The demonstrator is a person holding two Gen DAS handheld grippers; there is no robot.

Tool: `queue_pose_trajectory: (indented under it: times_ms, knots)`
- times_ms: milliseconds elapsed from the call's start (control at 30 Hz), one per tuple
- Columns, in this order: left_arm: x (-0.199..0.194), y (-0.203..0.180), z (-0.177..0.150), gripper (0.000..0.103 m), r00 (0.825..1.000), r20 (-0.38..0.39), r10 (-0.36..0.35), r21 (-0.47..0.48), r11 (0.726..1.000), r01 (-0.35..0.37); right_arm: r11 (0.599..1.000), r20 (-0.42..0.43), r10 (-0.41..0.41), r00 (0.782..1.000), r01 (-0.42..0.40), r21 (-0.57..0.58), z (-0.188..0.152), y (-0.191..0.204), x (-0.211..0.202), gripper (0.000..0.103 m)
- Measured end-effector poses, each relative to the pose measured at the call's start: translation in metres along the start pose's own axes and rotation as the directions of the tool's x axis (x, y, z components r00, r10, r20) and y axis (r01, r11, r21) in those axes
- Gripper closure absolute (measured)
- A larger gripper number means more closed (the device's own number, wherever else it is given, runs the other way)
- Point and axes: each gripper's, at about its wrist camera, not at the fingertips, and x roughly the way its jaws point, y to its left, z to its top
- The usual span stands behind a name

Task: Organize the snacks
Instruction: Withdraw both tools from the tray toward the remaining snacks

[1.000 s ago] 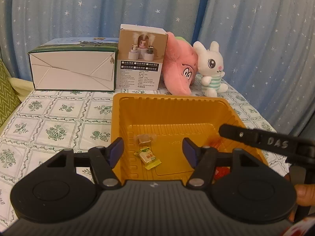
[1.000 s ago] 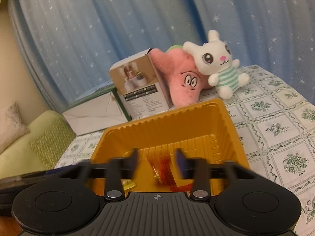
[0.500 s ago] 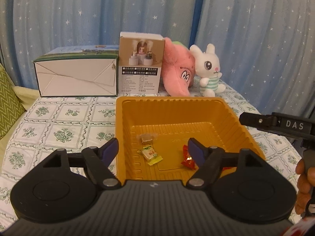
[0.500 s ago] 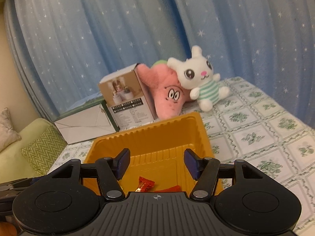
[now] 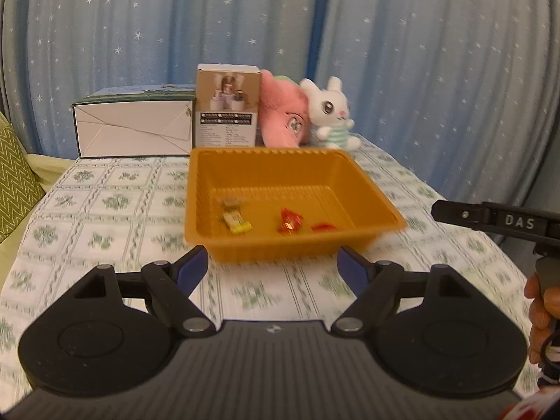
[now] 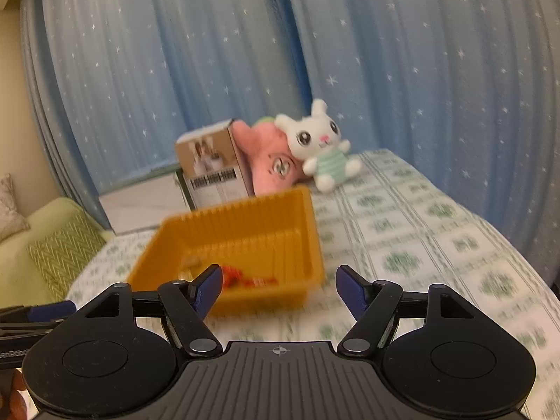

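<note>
An orange tray stands on the patterned tablecloth. Inside lie a brown-wrapped sweet, a yellow snack, a red candy and a second red wrapper. The red wrappers appear blurred in the right wrist view. My left gripper hangs before the tray's near wall, its jaws opening with nothing between them. My right gripper sits near the tray's right front corner, jaws also opening and empty. Its side and a hand show in the left wrist view.
At the table's back stand a white carton, a tall product box, a pink plush and a white bunny. Blue starred curtains hang behind. A green cushion lies left of the table.
Both grippers pulled back from over the tray and their jaws widened. The red candy that lay between the right fingers now lies in the tray.
</note>
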Motion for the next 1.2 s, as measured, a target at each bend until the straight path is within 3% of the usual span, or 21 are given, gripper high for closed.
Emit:
queue_pose_trajectory:
  times_ms: [300,533,733,967,1200]
  knots:
    - [-0.047,-0.016,-0.065,0.023,1.000,-0.029,0.006,0.024,1.000,-0.005,0.999,-0.099,0.004,0.995,-0.007,-0.034,-0.071,-0.004,-0.049,0.031]
    - [-0.060,-0.015,-0.088,0.022,0.998,-0.065,0.028,0.020,0.999,-0.026,1.000,-0.132,0.012,0.991,-0.013,-0.008,-0.090,0.001,-0.063,0.031]
    - [-0.057,-0.010,-0.095,0.022,0.995,-0.089,0.043,0.092,0.995,-0.035,0.992,-0.156,0.042,0.987,-0.060,-0.111,-0.095,0.010,-0.059,0.031]
    - [-0.053,-0.007,-0.098,0.022,0.993,-0.107,0.046,0.118,0.992,-0.034,0.964,-0.246,0.116,0.962,-0.168,-0.205,-0.109,0.022,-0.039,0.031]
    - [-0.045,-0.003,-0.101,0.022,0.992,-0.117,0.050,0.103,0.994,-0.038,0.955,-0.278,0.111,0.954,-0.180,-0.236,-0.117,0.027,-0.012,0.031]
